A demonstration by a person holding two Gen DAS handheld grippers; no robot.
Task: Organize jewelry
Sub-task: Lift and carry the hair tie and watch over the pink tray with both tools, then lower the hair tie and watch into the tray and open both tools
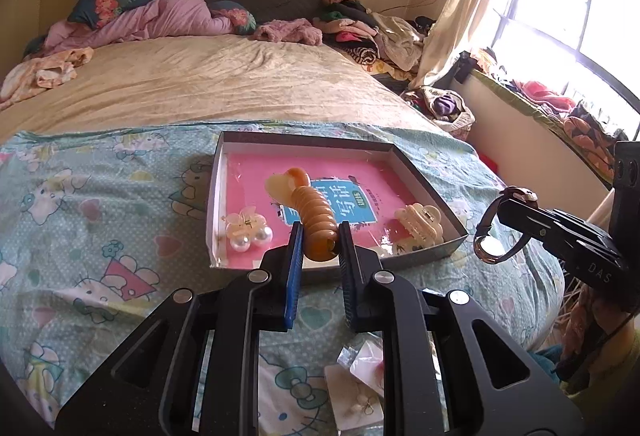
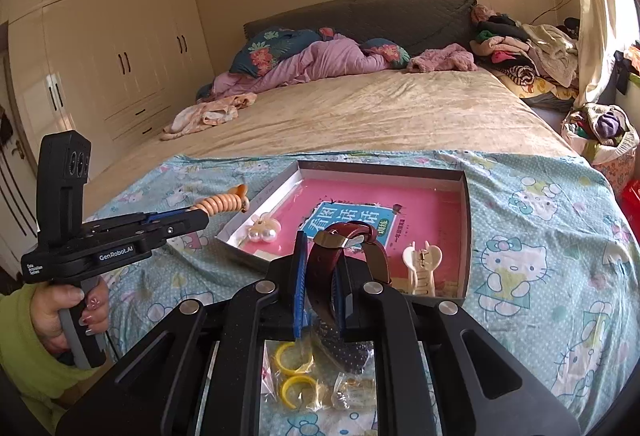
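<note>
On the Hello Kitty sheet (image 2: 540,220), a box (image 2: 467,220) holds two clips (pearl (image 2: 262,230), cream (image 2: 422,268)). "GenRobot.AI" left gripper (image 1: 319,232) clamps a coil tie (image 1: 316,212); right gripper (image 2: 320,268) pinches a watch (image 2: 352,240).

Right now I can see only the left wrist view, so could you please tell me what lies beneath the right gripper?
Observer: Two yellow hoops in a clear packet lie on the blanket just below the right gripper.
Operator: Thank you. Is anything beside them?
Observer: Yes, a second clear packet holding small gold-coloured pieces lies to their right.
Operator: And what colour is the strap of the watch it holds?
Observer: The watch has a dark red strap, and the gripper is shut on it.
</note>
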